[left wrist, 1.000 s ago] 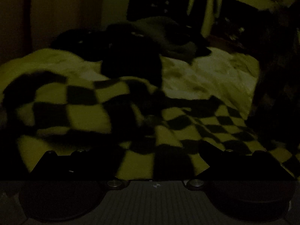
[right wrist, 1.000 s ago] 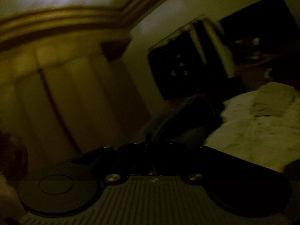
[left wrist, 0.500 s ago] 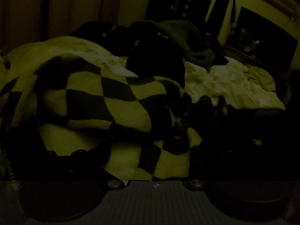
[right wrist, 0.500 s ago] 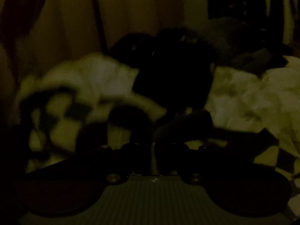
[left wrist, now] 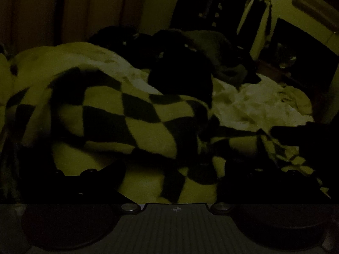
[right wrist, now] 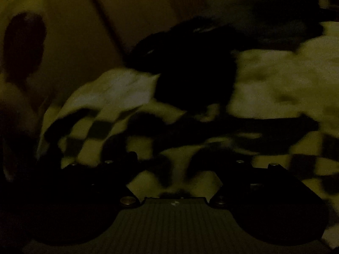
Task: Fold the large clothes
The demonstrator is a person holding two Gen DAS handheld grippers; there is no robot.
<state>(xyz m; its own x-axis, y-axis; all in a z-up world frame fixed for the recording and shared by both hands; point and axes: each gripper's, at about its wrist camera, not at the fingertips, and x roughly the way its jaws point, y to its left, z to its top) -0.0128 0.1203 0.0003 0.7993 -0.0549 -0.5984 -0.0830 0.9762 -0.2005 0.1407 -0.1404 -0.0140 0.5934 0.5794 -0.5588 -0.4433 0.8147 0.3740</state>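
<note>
The room is very dark. A large checkered black-and-light garment (left wrist: 135,127) lies bunched on a bed, folded over itself. My left gripper (left wrist: 173,169) is open, its dark fingers spread low over the near edge of the cloth. In the right wrist view the same checkered cloth (right wrist: 165,139) fills the lower half, blurred. My right gripper (right wrist: 175,165) is open just above it, with nothing between the fingers. The right gripper's dark shape (left wrist: 296,133) shows at the right edge of the left wrist view.
A pale rumpled bedsheet (left wrist: 254,103) lies to the right. A pile of dark clothes (left wrist: 186,67) sits behind the checkered garment. Dark clothes hang on a rail (left wrist: 218,10) by the far wall. A wardrobe or curtain (right wrist: 70,31) stands at the left.
The checkered cloth has been drawn over itself toward the left and now lies bunched. My right gripper swung down from facing the ceiling to the cloth, and its fingers have opened.
</note>
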